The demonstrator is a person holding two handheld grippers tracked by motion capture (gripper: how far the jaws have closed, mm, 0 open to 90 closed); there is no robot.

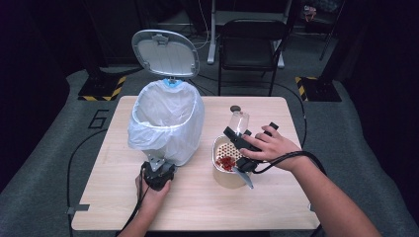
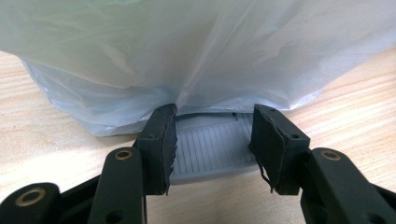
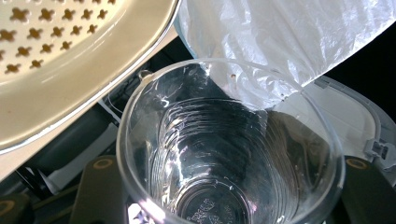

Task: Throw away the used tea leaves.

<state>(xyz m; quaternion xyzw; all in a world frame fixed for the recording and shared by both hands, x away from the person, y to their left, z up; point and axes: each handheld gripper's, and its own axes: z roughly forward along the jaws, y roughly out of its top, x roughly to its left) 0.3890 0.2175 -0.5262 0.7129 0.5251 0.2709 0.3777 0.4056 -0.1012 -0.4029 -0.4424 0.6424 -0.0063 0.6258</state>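
Wooden table [image 1: 197,197] underneath, we pin the bin pedal [image 2: 210,151] between our left gripper [image 2: 212,142] jaws; our right gripper [image 1: 242,143] clasps the clear cup [image 3: 224,158], tipped over the strainer bowl [image 1: 220,148]. Next, probably carry it binward.

My forearms are bare, no sleeves. Both my grippers are matte black: the left gripper [image 2: 212,140] has ridged pads with frayed edges, brass-ringed pivots, small screws and a grey plate on top; a black cable loops from the right gripper [image 1: 243,143].
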